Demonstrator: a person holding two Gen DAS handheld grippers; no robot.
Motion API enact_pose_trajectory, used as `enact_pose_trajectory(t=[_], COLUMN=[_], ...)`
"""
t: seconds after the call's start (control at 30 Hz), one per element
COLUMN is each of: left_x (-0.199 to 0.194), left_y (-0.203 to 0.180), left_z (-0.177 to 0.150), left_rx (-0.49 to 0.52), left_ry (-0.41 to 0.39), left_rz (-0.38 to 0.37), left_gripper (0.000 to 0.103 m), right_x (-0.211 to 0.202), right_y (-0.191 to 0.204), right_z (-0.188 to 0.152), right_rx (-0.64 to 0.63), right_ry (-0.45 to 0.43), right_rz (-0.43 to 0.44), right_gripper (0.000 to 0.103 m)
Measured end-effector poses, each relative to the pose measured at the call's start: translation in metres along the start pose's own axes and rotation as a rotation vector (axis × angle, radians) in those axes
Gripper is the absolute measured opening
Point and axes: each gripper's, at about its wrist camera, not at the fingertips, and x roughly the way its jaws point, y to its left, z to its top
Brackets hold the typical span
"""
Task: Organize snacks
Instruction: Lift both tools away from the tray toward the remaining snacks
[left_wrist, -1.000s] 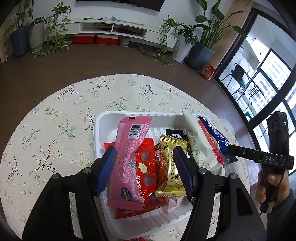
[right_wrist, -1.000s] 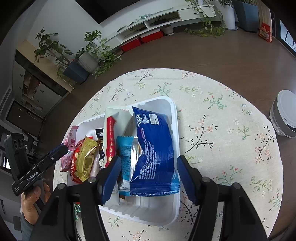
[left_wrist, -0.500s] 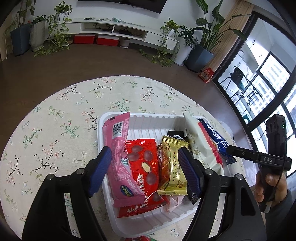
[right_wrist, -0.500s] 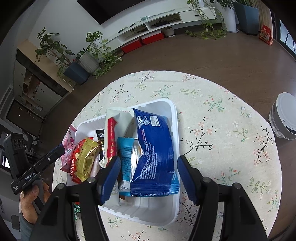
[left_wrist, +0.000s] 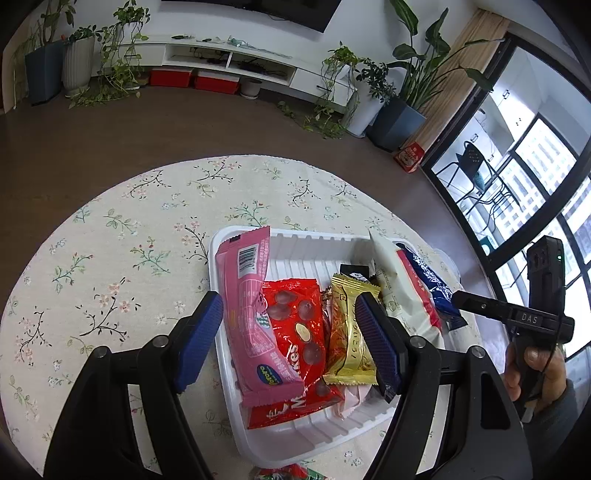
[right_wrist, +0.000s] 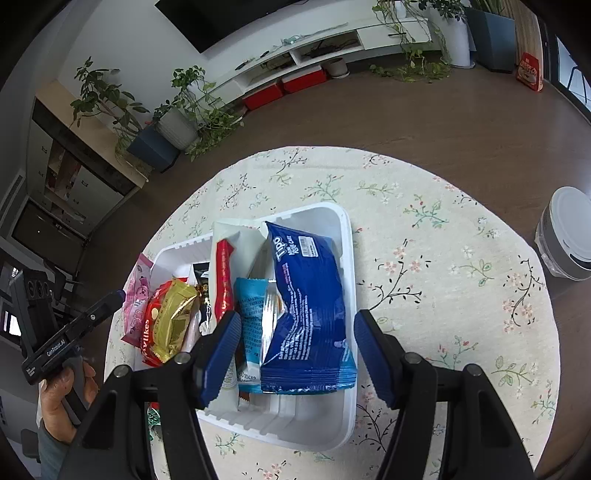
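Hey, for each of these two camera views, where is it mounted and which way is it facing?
Left wrist: on the left gripper, looking down over its open blue fingers at the pink packet end of the white tray; the other hand shows at right.
Right wrist: on the right gripper, fingers open over the blue bag; the left hand shows.
Shared: tray, snacks, floral tablecloth.

Hidden under the red chocolate bag (left_wrist: 299, 332) and the gold packet (left_wrist: 349, 332): most of a pale pink wrapper (left_wrist: 354, 397), kind not readable. Cut off by the lower edge of the left wrist view: a red and green packet (left_wrist: 282, 473) just outside the white tray (left_wrist: 295, 439). Covered mostly by the blue Tipo bag (right_wrist: 306, 314): a light blue packet (right_wrist: 249, 325), print too small to read. Cropped at the right edge: a white lidded tub (right_wrist: 569, 236).
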Motion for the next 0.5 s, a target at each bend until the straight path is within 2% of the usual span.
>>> enact_pose_trajectory(t=[0.07,0.2,0.23,0.3,0.5], left_x=[-0.012,-0.049,-0.058,-0.077,-0.125], left_y=[0.001,0.0,-0.001,-0.006,-0.036], left_z=[-0.003,-0.019,-0.026,-0.043,-0.107], left_rx=[-0.001,0.008,0.018,0.055,0.217], left_ry=[-0.015,-0.055,-0.064,-0.083,-0.126], left_rz=[0.0,-0.002,0.0,0.004,0.086], left_gripper=[0.076,0.099,0.102,0.102,0.102], right_x=[-0.004,-0.023,-0.03,-0.044,-0.085], right_y=[-0.001,0.0,0.001,0.006,0.029], right_z=[-0.001,-0.009,-0.012,-0.023,-0.072], right_rx=[0.007,0.011,0.008,-0.002,-0.049], right_ry=[-0.007,-0.048,-0.06,-0.087,-0.166], right_rz=[0.001,0.005,0.006,0.013,0.013], right_gripper=[0.067,0.075,0.077,0.08,0.088])
